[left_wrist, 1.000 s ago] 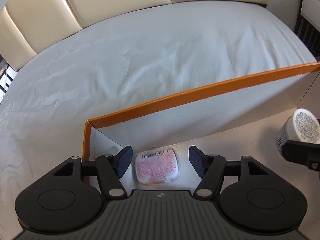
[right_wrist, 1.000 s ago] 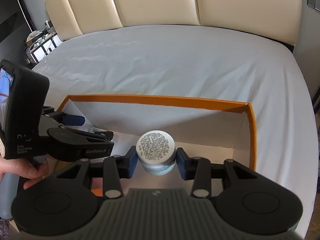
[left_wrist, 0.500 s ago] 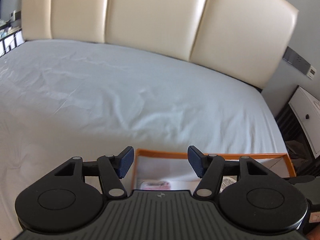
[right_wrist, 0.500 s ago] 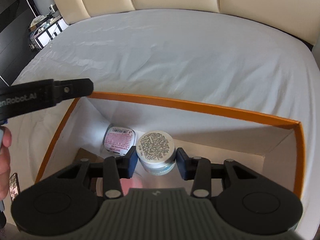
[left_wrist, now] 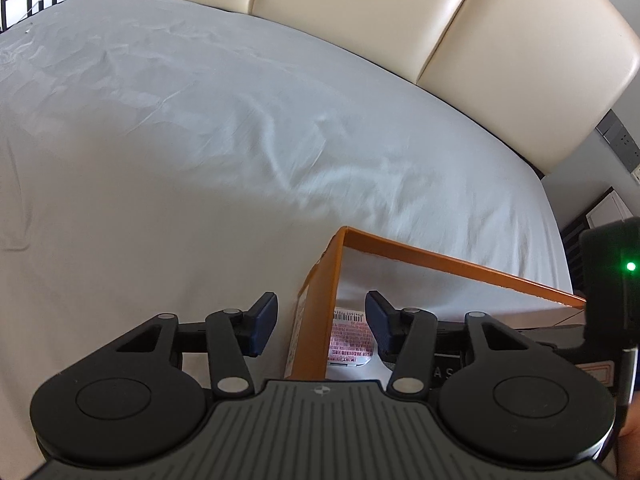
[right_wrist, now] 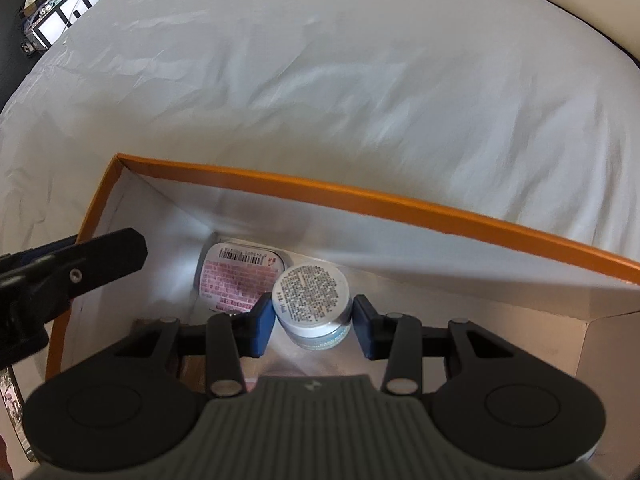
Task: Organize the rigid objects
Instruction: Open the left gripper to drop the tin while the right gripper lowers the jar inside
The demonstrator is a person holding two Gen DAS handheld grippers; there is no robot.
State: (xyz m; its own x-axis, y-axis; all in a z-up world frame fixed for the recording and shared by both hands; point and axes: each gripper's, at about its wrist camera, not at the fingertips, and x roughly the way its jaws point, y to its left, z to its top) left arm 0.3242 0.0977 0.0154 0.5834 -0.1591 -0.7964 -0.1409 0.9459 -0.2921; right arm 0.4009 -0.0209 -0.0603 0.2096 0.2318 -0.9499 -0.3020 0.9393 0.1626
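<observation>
An orange-rimmed box [right_wrist: 360,200] with white inner walls lies on the bed. A flat tin with a pink label [right_wrist: 240,276] rests in its far left corner. My right gripper [right_wrist: 313,322] is shut on a small white jar [right_wrist: 312,300] with a printed lid, held low inside the box right beside the tin. My left gripper [left_wrist: 320,322] hovers over the box's left wall [left_wrist: 320,320]. Its jaws are closing, the pads press on nothing, and the tin [left_wrist: 348,340] shows beyond them.
White bed sheet [left_wrist: 200,140] spreads all around the box, with a cream padded headboard [left_wrist: 480,40] behind. Dark furniture [right_wrist: 44,8] stands off the bed's far left. The right gripper's body [left_wrist: 608,280] crowds the right edge of the left wrist view.
The left gripper pulled back from the tin to above the box's left wall, rolling as it went, and its jaws narrowed. The right gripper sank into the box with the jar, ending beside the tin.
</observation>
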